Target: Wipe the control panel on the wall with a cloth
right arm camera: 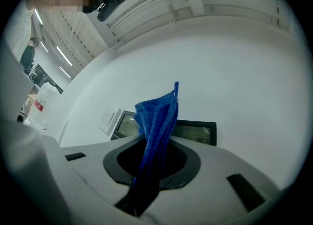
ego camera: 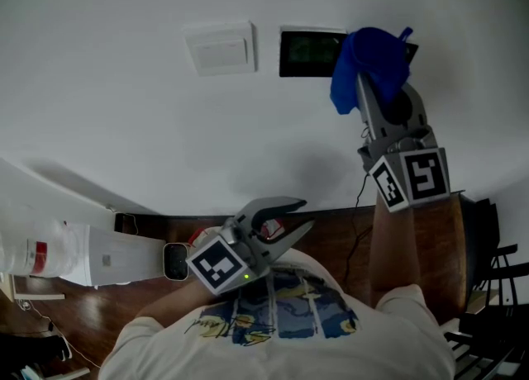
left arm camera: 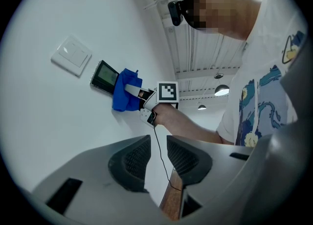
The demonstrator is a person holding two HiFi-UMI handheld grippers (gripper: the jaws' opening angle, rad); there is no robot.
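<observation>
Holding the cloth [ego camera: 369, 56] is your right tool [ego camera: 372, 81]: jaws clamped on the bunched end, with a loose fold sticking out past the tips. The panel [ego camera: 310, 53] is on the wall dead ahead of that tool. In the head view the cloth covers the panel's right end. It looks in contact or very near, but I can't confirm pressure. The screen to the tool's left is uncovered.

For the wipe:
- Lead with the fold, not the jaw tips. Hard tips on that screen would likely scratch it or press buttons.
- Use light, even pressure. The wad is narrow, so I'd expect several overlapping passes.
- Sweep left along the panel's long axis, then return slightly higher or lower.
- Stop at the panel's far edge. The switch [ego camera: 221, 46] sits just beyond it, left of the tool, and a brush could toggle it.
- Keep the grip tight. If the cloth slides back between the jaws, the tips get exposed.

Your left tool [ego camera: 289, 215] hangs low by your chest, jaws a little apart and empty. Leave it parked there, well clear of the right tool.
</observation>
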